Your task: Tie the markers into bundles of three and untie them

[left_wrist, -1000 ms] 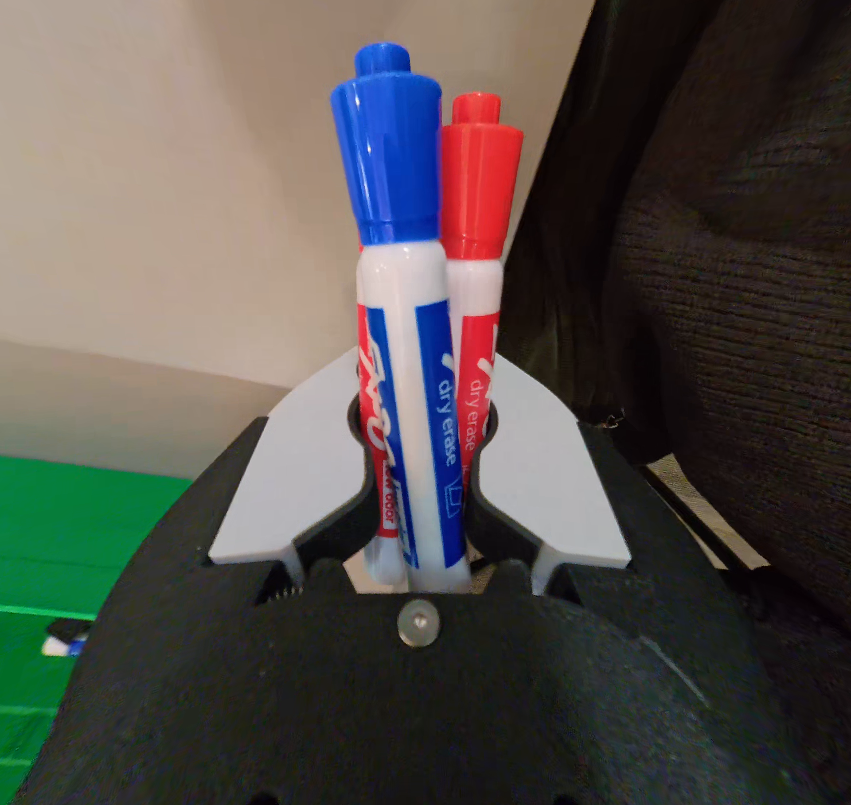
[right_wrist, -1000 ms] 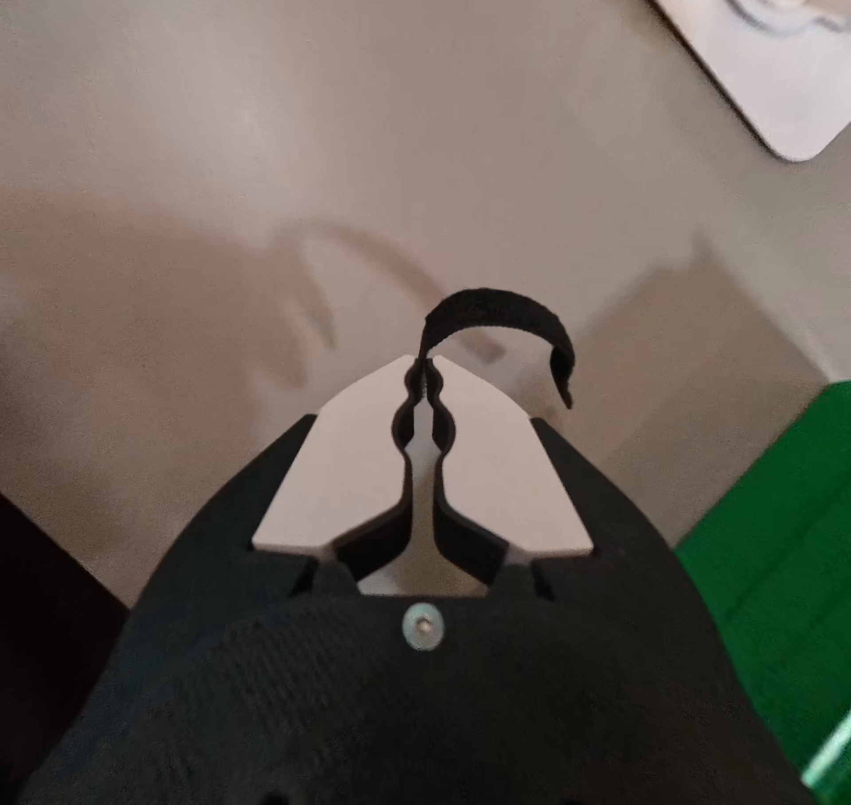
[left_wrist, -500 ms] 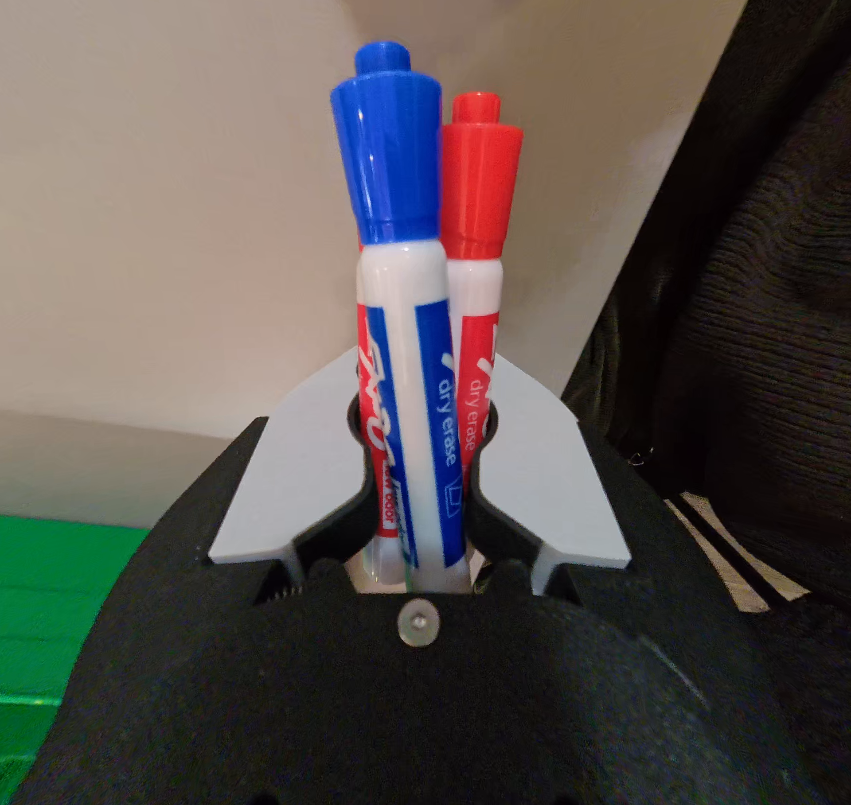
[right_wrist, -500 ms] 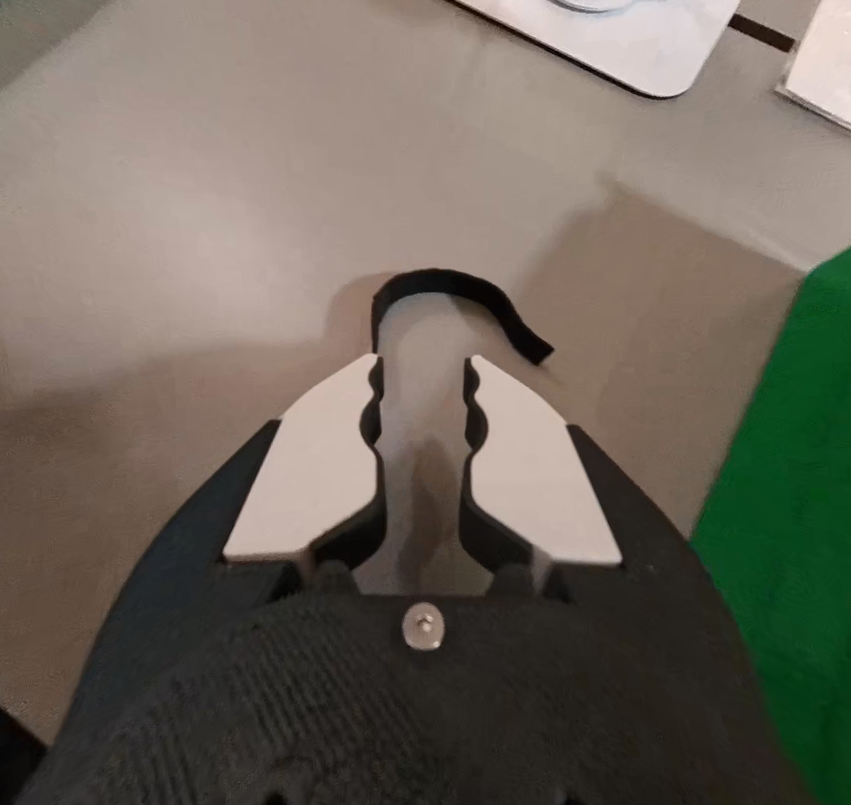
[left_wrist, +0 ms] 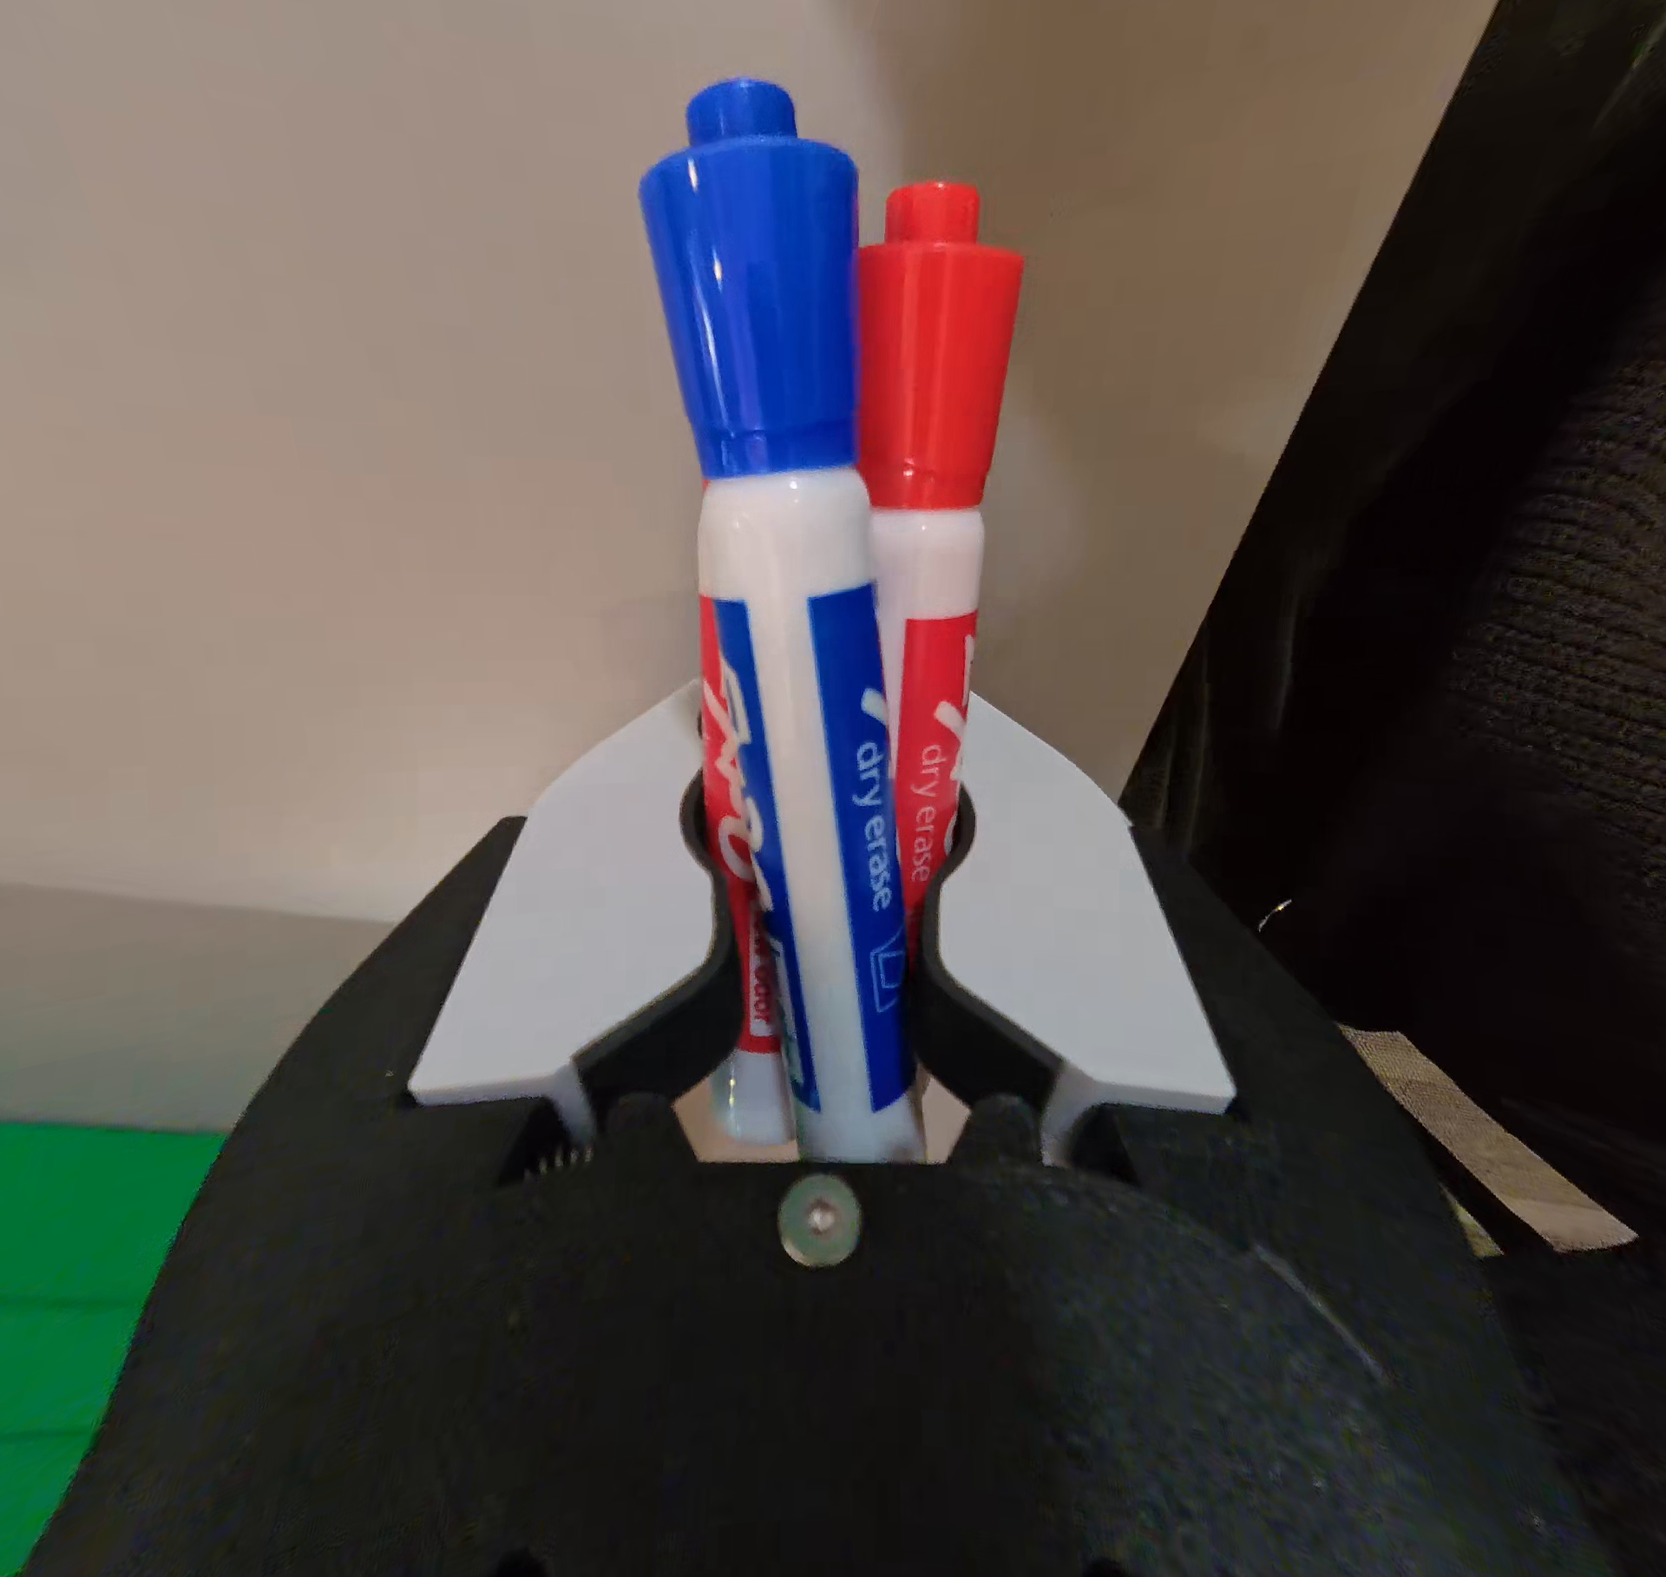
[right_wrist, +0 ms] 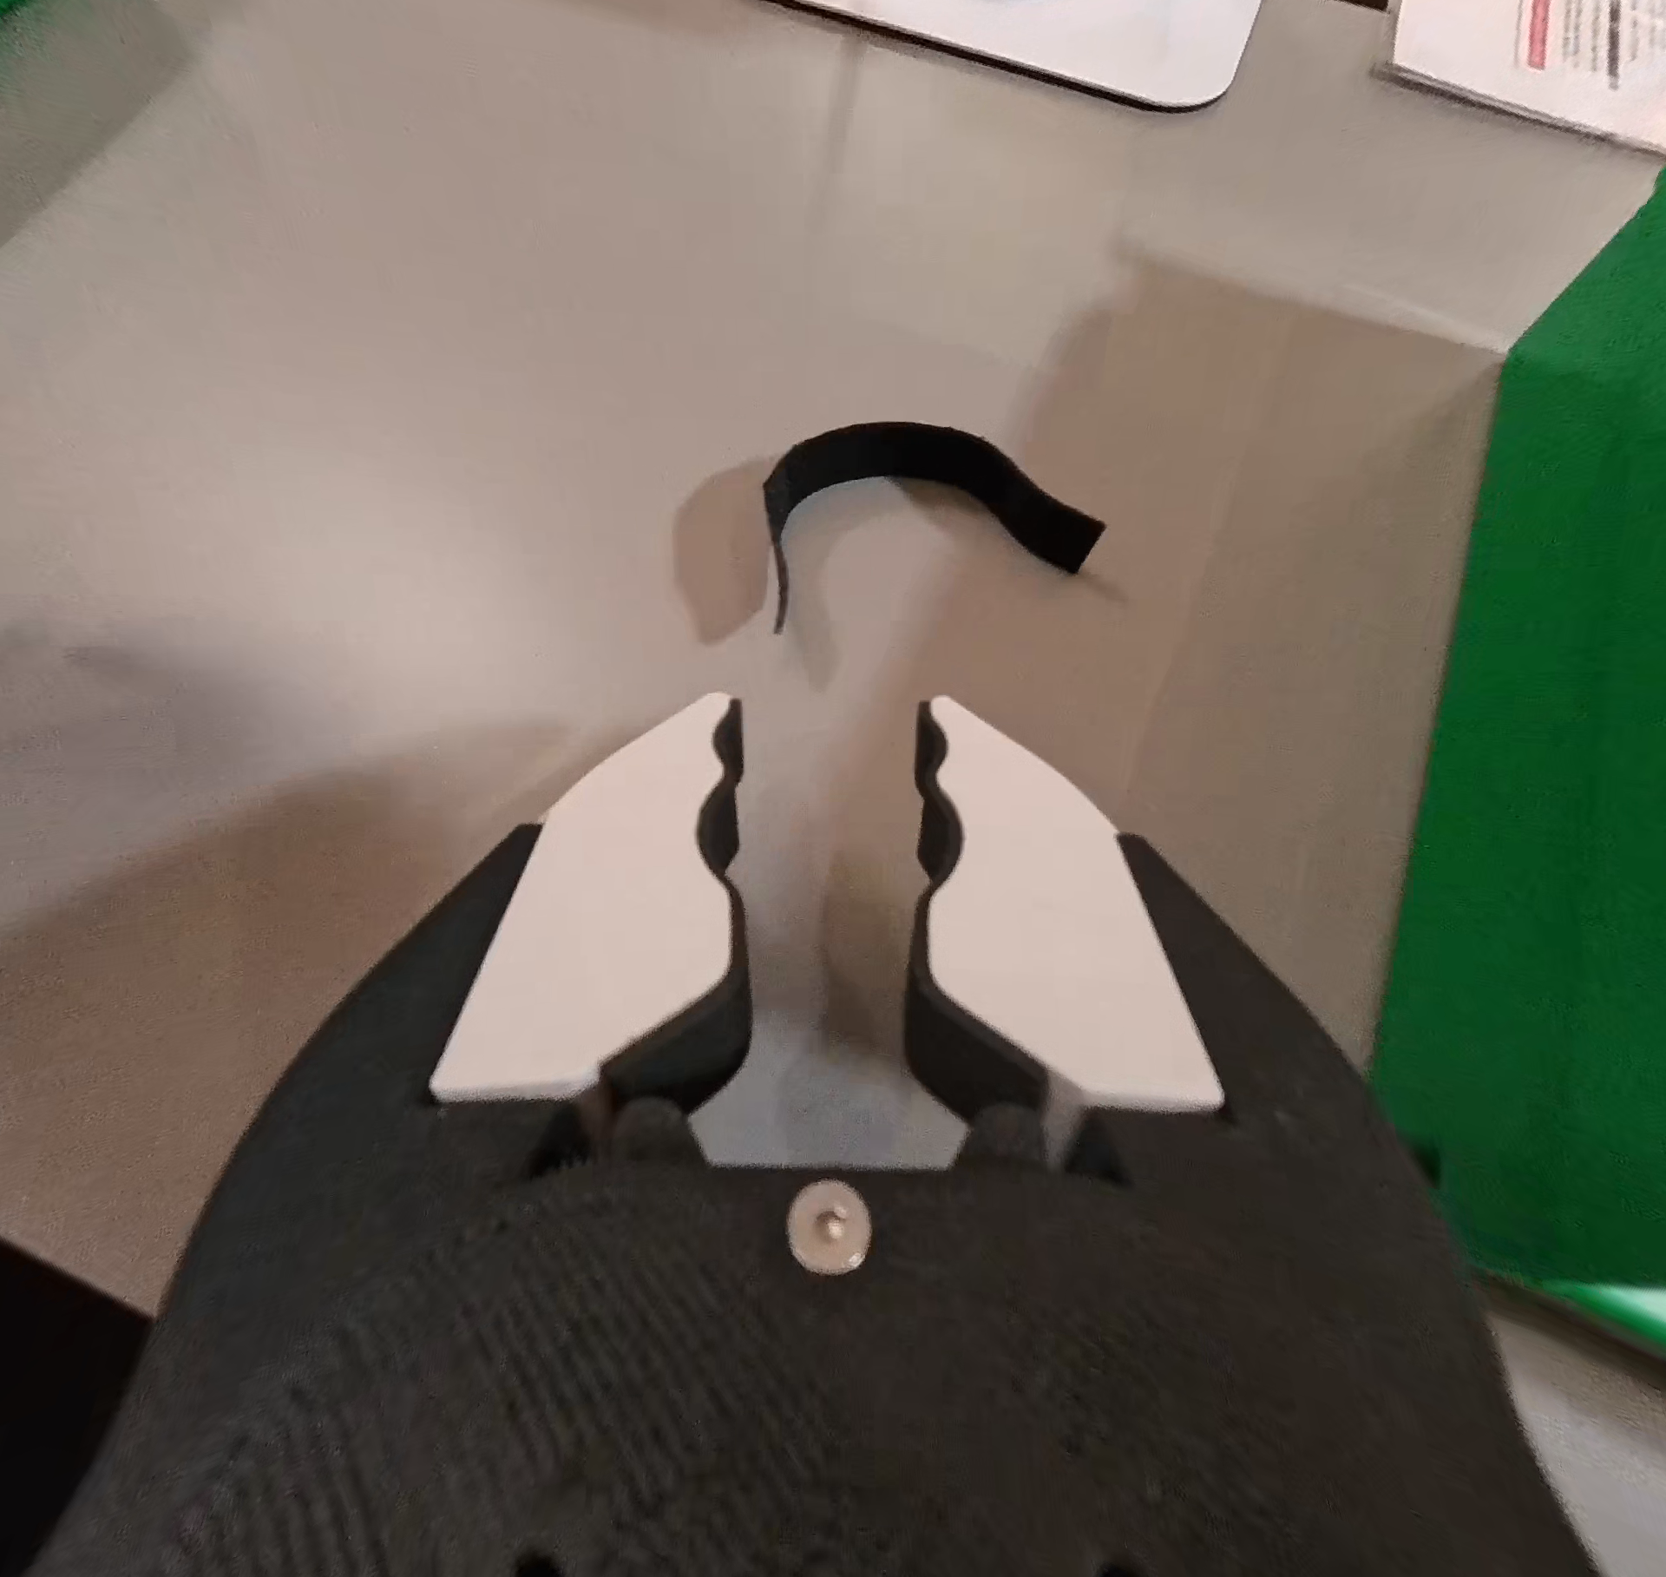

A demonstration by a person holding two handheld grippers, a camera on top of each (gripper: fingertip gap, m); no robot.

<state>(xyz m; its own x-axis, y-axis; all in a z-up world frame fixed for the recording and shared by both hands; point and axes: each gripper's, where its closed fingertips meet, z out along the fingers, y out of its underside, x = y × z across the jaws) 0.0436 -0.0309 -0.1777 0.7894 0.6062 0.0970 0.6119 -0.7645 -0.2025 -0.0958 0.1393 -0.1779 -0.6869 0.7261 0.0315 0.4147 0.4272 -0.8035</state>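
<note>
Left hand-held gripper (left_wrist: 829, 812): clamped tight round a bundle of markers standing straight up along the fingers, same grip as a second ago, nothing slipped.
Blue-capped white dry-erase marker (left_wrist: 793, 596): front of the bundle, touching the red-capped white dry-erase marker (left_wrist: 933, 452) just behind and to its right.
Third marker: only a sliver of red label peeking out left of the blue one (cap not visible, so can't say much more).
Right hand-held gripper (right_wrist: 829, 776): fingers now spread apart and holding nothing; a second ago pinched shut on the strap's end.
Curved black fabric strap (right_wrist: 910, 474): let go, now lying arched on the grey tabletop (right_wrist: 406, 316) just ahead of the fingertips, apart from them.
What that means: strap released and free on the tabletop, bundle not wrapped by it.
Cut off: white rounded mat (right_wrist: 1037, 28) with a clear round thing on it, and a white printed sheet (right_wrist: 1533, 19), both clipped by the top edge.
Hard to make out: green sheet (right_wrist: 1551, 722) at right blurry; dark knitted fabric (left_wrist: 1487, 632) blocks the left view's right side.
</note>
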